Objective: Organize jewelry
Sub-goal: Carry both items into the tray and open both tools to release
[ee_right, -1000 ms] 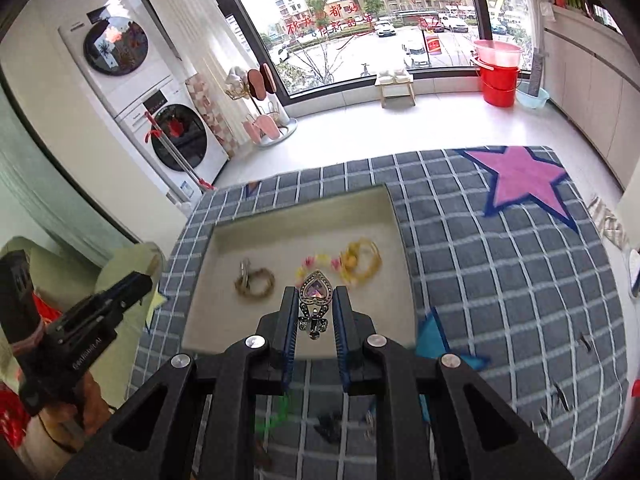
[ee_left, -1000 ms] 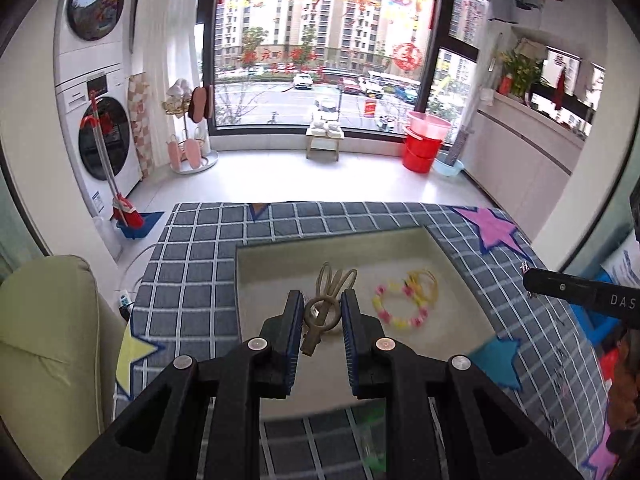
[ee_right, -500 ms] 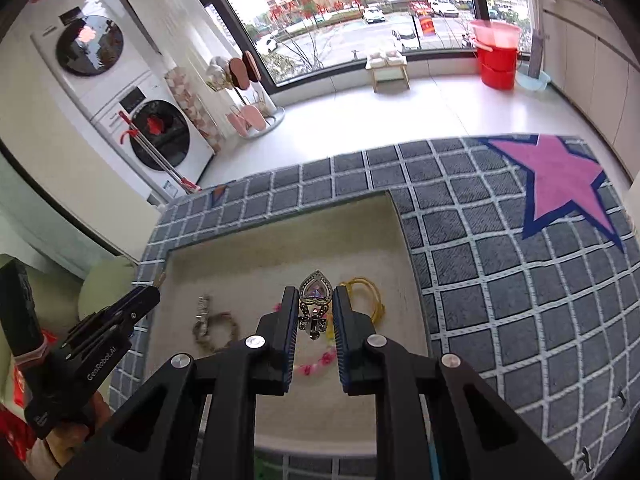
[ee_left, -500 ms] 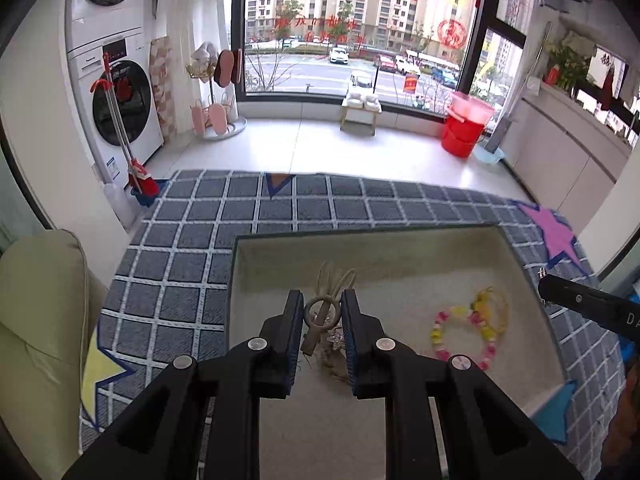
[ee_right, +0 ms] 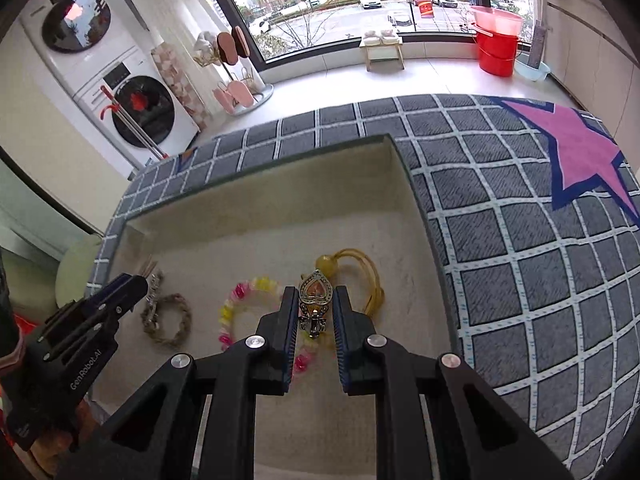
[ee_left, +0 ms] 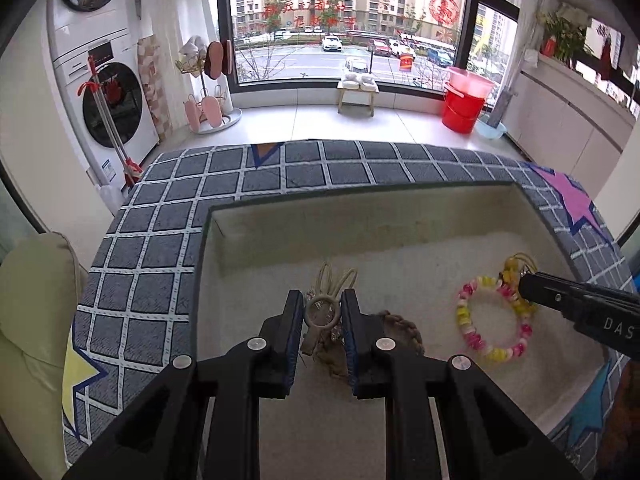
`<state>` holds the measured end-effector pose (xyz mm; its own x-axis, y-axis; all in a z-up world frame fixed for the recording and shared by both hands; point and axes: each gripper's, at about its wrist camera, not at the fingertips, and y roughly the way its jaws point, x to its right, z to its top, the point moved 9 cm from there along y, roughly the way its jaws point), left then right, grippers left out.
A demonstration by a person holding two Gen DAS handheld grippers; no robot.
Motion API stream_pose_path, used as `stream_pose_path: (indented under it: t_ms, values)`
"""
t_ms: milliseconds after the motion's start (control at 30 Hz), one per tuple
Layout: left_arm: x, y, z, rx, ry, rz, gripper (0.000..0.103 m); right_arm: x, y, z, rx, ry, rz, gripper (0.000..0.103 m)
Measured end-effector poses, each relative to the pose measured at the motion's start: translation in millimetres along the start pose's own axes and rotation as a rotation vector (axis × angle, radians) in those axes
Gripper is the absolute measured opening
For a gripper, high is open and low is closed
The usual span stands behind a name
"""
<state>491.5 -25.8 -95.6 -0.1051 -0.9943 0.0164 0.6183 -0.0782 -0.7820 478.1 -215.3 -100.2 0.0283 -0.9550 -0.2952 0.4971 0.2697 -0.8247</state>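
My left gripper (ee_left: 322, 314) is shut on a beige rabbit-ear hair clip (ee_left: 322, 312), held low over the left part of a beige tray (ee_left: 360, 224). A braided brown bracelet (ee_left: 404, 326) lies just under it. My right gripper (ee_right: 316, 312) is shut on a heart-shaped metal brooch (ee_right: 315, 298), low over the same tray. A pink and yellow bead bracelet (ee_left: 494, 322) and a yellow cord with a bead (ee_right: 364, 272) lie in the tray beneath it. The right gripper's tip shows in the left wrist view (ee_left: 536, 290).
The tray sits sunk in a grey checked cloth (ee_right: 520, 280) with a pink star (ee_right: 576, 148). A pale green cushion (ee_left: 28, 320) is at the left. Washing machines (ee_left: 108, 108), a shoe rack and red buckets (ee_left: 464, 104) stand on the floor beyond.
Both grippers have moved forward and down over the tray, still holding their pieces. The bracelets now lie close under the fingers.
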Motion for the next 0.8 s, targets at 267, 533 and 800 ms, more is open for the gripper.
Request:
stream_pose_path:
  t_ms: [267, 533, 800]
  values:
    - [9, 0, -7, 0.000, 0.058, 0.039, 0.033, 1, 2, -6, -0.003, 0.015, 0.016, 0.021]
    - [11, -9, -5, 0.013, 0.054, 0.038, 0.033, -4, -9, -7, 0.008, 0.034, 0.073, 0.053]
    - [11, -22, -3, 0.026, 0.039, 0.016, 0.033, -10, -27, -6, 0.031, 0.073, 0.123, 0.065]
